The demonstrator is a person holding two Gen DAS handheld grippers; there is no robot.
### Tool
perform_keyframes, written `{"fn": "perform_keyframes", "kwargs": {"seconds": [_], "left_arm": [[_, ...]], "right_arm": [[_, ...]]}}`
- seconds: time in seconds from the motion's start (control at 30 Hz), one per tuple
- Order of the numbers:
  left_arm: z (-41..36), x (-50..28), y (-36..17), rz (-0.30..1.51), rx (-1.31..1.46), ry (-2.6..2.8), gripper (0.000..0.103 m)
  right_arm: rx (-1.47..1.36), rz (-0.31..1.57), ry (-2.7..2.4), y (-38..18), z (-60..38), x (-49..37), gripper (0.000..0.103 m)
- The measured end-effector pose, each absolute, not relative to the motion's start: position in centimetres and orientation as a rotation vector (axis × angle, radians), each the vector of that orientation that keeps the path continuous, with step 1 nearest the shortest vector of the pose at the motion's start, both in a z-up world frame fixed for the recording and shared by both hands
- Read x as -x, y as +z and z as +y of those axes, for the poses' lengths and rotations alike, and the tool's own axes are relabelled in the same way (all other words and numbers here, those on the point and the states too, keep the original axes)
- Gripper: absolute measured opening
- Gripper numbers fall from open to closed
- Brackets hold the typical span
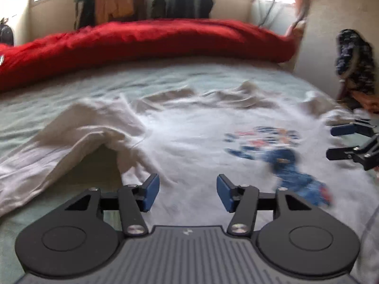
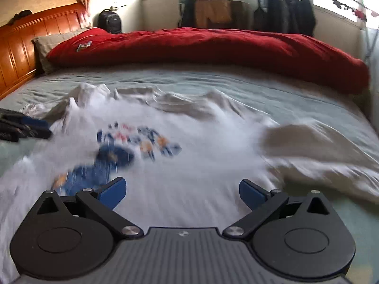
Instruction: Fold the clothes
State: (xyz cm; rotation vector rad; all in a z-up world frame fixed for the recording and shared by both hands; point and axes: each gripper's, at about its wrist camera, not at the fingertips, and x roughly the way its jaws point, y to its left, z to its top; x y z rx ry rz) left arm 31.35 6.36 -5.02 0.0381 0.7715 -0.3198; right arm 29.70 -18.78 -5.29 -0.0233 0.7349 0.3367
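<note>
A white T-shirt with a blue printed picture lies spread and wrinkled on the pale green bed sheet. One sleeve is rumpled at the left. My left gripper hovers over the shirt's near edge, open, with nothing between its blue pads. In the right wrist view the same shirt and print lie below my right gripper, which stands wide open and empty. Each gripper shows in the other view: the right one at the right edge, the left one at the left edge.
A red duvet is bunched along the far side of the bed. A wooden headboard and a pillow are at the left. A backpack and hanging clothes stand by the window. A person's patterned sleeve is at the right.
</note>
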Motion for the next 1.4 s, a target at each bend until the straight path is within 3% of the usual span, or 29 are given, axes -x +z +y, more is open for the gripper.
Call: {"fn": "perform_keyframes", "kwargs": {"seconds": [0.13,0.23,0.43,0.53,0.57,0.73,0.9,1.1,1.27,1.4], "left_arm": [[7.7,-30.7,-6.4,0.775,-0.022,-0.313,0.054],[8.4,-28.0,-6.2,0.804,-0.113,-0.24,0.063],[9.3,-21.1,-3.4,0.756,-0.213,-0.229,0.061],[7.7,-17.5,-1.0,0.696,-0.213,-0.35,0.064],[6.8,-16.4,-0.6,0.683,-0.216,-0.392,0.069],[3.0,-13.2,-2.7,0.701,-0.306,-0.457,0.072],[4.8,-10.8,-5.7,0.778,-0.261,-0.387,0.074],[7.6,-9.1,-4.7,0.806,-0.173,-0.346,0.073],[4.9,-10.1,-3.0,0.717,-0.154,-0.386,0.074],[2.9,-11.4,-4.1,0.759,-0.158,-0.359,0.074]], "right_arm": [[0.029,0.793,0.328,-7.6,-19.0,-31.6,0.103],[0.028,0.815,0.306,-7.5,-20.6,-29.0,0.103],[0.09,0.869,0.204,-6.4,-22.3,-22.4,0.103],[0.091,0.8,0.29,-4.1,-20.4,-18.2,0.103],[0.092,0.77,0.336,-3.4,-19.4,-17.0,0.103],[0.185,0.706,0.484,-3.6,-13.1,-12.9,0.103],[0.256,0.788,0.446,-7.4,-12.8,-11.0,0.103],[0.059,0.791,0.391,-7.6,-19.0,-7.3,0.103],[0.019,0.723,0.431,-5.2,-16.6,-7.6,0.103],[-0.02,0.699,0.569,-5.1,-12.4,-9.3,0.103]]}}
